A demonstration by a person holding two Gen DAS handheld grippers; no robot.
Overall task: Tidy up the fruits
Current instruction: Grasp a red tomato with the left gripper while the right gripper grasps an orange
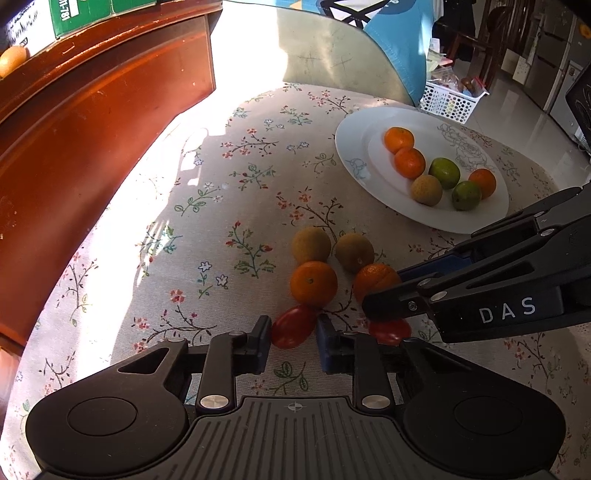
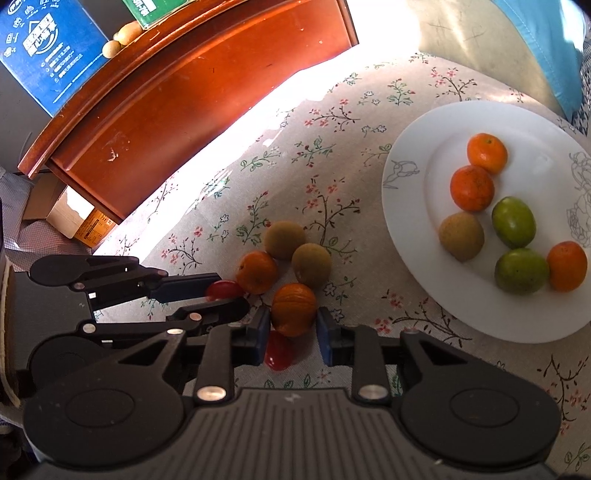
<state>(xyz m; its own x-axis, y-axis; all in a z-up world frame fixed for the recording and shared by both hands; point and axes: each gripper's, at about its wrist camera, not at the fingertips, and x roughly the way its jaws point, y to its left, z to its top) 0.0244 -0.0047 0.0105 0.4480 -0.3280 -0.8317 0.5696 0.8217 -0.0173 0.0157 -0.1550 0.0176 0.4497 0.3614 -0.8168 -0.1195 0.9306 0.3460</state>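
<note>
Side by side over a floral tablecloth (image 1: 229,206), two handheld grippers, each angled down into a loose cluster of fruit. Left gripper (image 1: 294,338) clamped tight on a red cherry tomato (image 1: 291,326), blue pads pressing both flanks, the tomato just below an orange mandarin (image 1: 313,283). Right gripper (image 2: 291,334) narrowed around a wrinkled mandarin (image 2: 294,308), blue pads at either side of it; from these angles, hard to tell whether the pads actually press the skin. Beneath that mandarin, a second red tomato (image 2: 279,352) lying on the cloth. Just beyond, two brownish round fruits (image 1: 311,244) (image 1: 354,252), near each other and next to the mandarins. Off to the right, a white oval plate (image 1: 351,147) with a faint line-drawn flower on its rim, carrying three mandarins, two green fruits and one brownish fruit, grouped toward its centre. Strong sunlight washing out the far side of the cloth. On the left, a reddish wooden cabinet (image 1: 92,129) with a green-and-white box (image 1: 74,14) on top; farther back, a white perforated basket (image 1: 450,101) on the tiled floor.
</note>
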